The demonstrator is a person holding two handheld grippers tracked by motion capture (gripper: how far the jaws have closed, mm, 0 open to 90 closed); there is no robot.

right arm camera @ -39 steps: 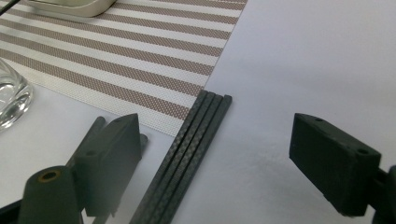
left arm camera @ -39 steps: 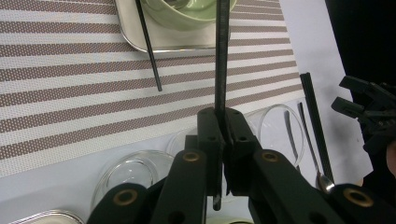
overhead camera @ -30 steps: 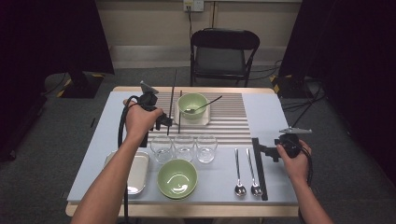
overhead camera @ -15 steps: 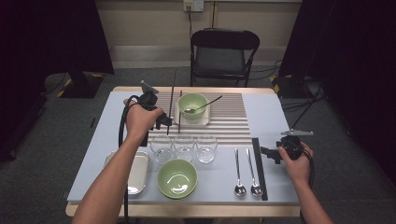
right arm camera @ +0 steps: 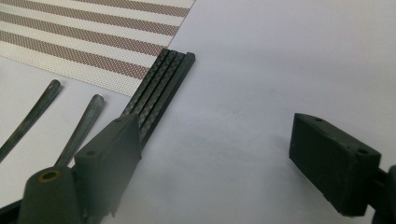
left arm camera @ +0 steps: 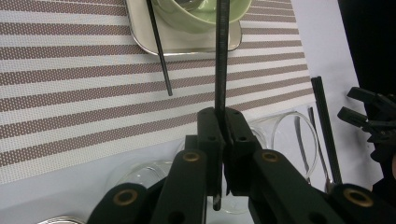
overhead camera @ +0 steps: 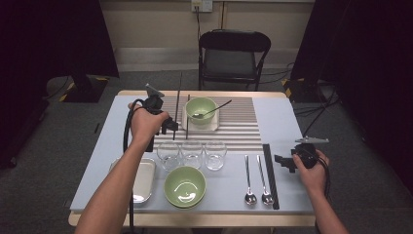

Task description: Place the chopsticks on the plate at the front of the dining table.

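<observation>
A black folding chair (overhead camera: 234,53) stands behind the desk (overhead camera: 282,117), on a grey carpet floor (overhead camera: 53,146). The back wall (overhead camera: 156,24) is beige, with a pale baseboard (overhead camera: 156,58) and a white socket plate (overhead camera: 203,5) from which a cable hangs down. Dark curtains (overhead camera: 48,39) close both sides of the room. Yellow-black tape marks (overhead camera: 65,95) lie on the floor at the left. The light is even and soft.
</observation>
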